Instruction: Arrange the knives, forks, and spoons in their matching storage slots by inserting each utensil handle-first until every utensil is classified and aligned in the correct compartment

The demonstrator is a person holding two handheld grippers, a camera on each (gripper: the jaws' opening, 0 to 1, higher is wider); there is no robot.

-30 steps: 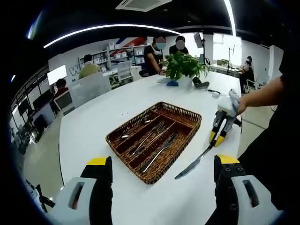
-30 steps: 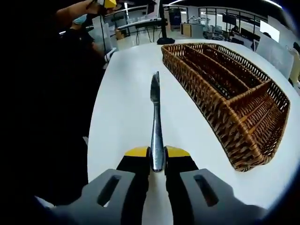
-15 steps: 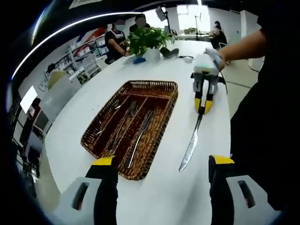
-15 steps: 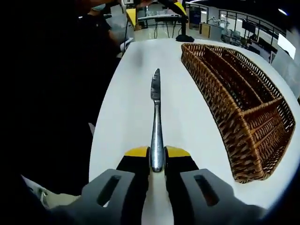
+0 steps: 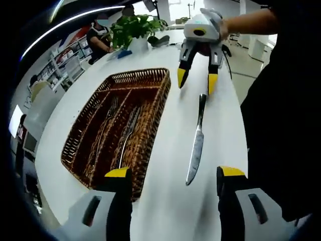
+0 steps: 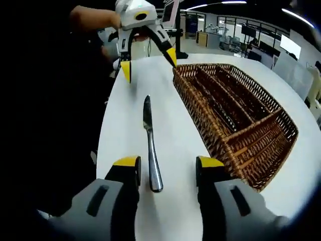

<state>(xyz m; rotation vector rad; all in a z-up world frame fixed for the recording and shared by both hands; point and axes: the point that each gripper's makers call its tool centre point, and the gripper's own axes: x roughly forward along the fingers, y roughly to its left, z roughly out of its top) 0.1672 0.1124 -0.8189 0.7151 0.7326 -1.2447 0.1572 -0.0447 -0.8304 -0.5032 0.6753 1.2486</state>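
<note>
Woven brown wicker forms the utensil tray (image 5: pixel 150 128), a long rectangular basket split by wicker walls into lengthwise slots plus a short cross compartment at one end, set on a white table (image 5: pixel 170 170). From the left gripper view, metal cutlery can be made out lying in the slots: a fork (image 5: pixel 103 131) in a middle slot and another steel piece (image 5: pixel 128 133) in the slot nearest the knife; which kinds lie in the far slots cannot be told. From the right gripper view the same tray (image 6: pixel 261 165) is seen from its other end, and its contents are mostly hidden by the woven walls.

A smooth, shiny steel knife (image 5: pixel 195 140) lies flat on the table just beside the tray, outside it and held by nothing. In the right gripper view the knife (image 6: pixel 149 145) is seen with its rounded handle end between the yellow-tipped jaws of the right gripper (image 6: pixel 167 163), which are spread wide and not touching it; its blade points toward the left gripper (image 6: pixel 148 63). The left gripper (image 5: pixel 173 173) is likewise spread wide and empty, near the blade tip. The right gripper (image 5: pixel 196 83) is also seen there above the handle end, jaws parted

A leafy potted plant (image 5: pixel 133 25) and seated people are seen at the table's far end in the left gripper view
</note>
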